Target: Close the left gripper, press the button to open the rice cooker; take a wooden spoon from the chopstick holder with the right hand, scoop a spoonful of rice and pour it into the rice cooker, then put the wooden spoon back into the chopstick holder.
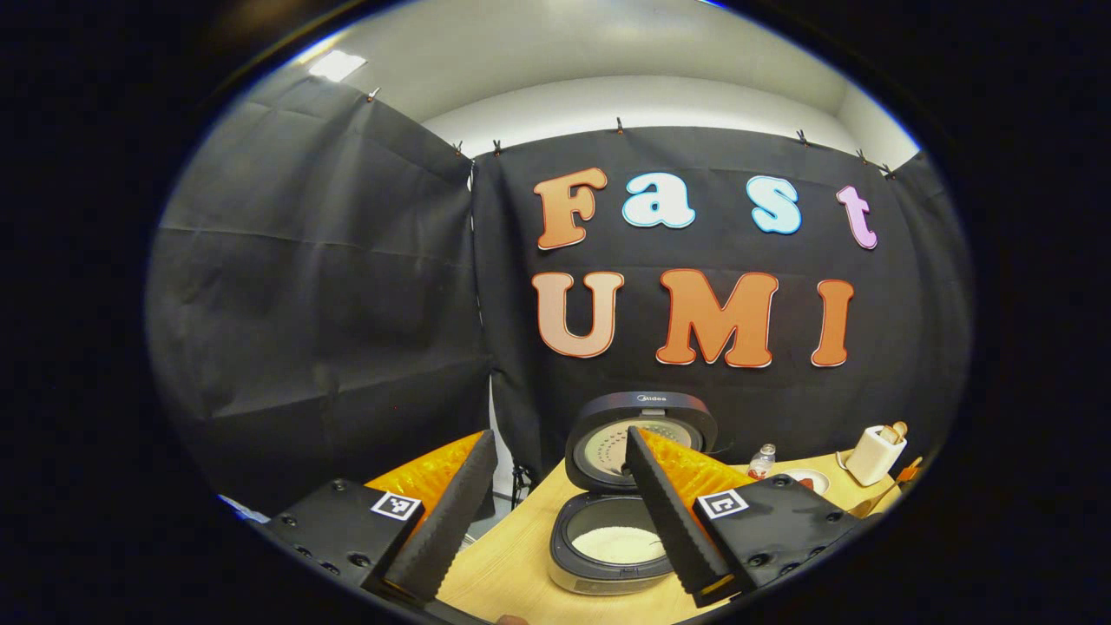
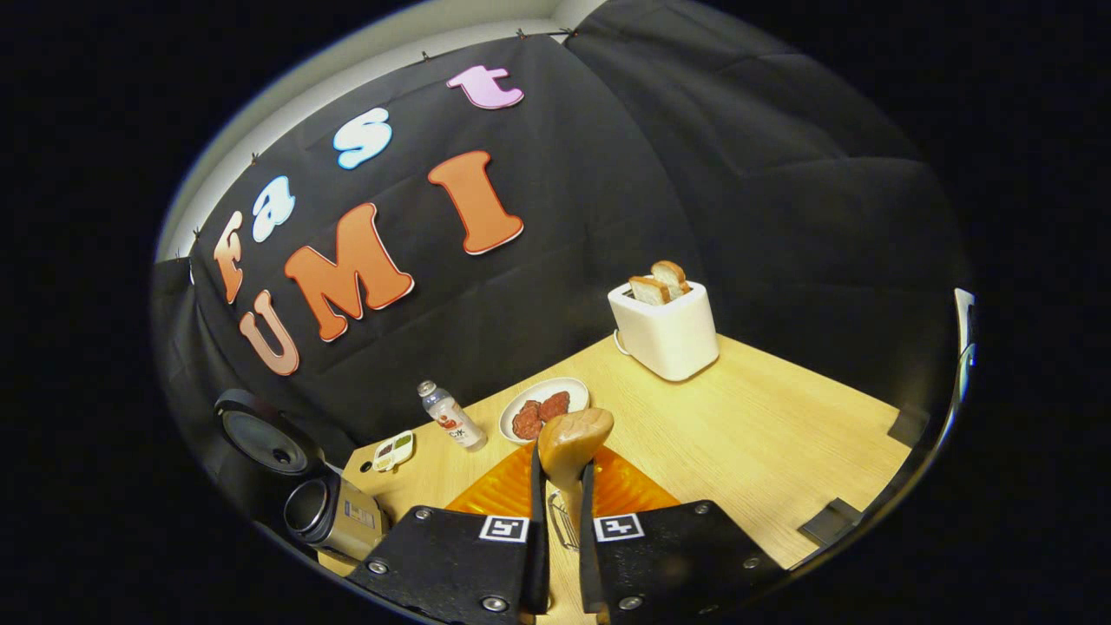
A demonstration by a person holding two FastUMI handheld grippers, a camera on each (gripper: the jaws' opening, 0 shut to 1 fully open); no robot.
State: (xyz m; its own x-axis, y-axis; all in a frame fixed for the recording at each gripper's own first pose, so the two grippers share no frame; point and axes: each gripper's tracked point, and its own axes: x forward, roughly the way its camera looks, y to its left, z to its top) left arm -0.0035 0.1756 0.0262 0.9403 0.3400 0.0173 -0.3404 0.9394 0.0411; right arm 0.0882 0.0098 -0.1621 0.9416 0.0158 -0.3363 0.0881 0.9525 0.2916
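While the right gripper (image 2: pixel 562 512) is clamped on the wooden spoon (image 2: pixel 573 444), bowl pointing away, the open rice cooker (image 1: pixel 618 521) lies far left; the left gripper (image 1: pixel 555 521) hangs apart above it.

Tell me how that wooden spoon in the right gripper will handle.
The wooden spoon looks like solid wood, so probably stiff and light. The right gripper pinches only its narrow handle, so it may pivot or slip. Its bowl seems shallow and smooth; rice could slide off if tilted.
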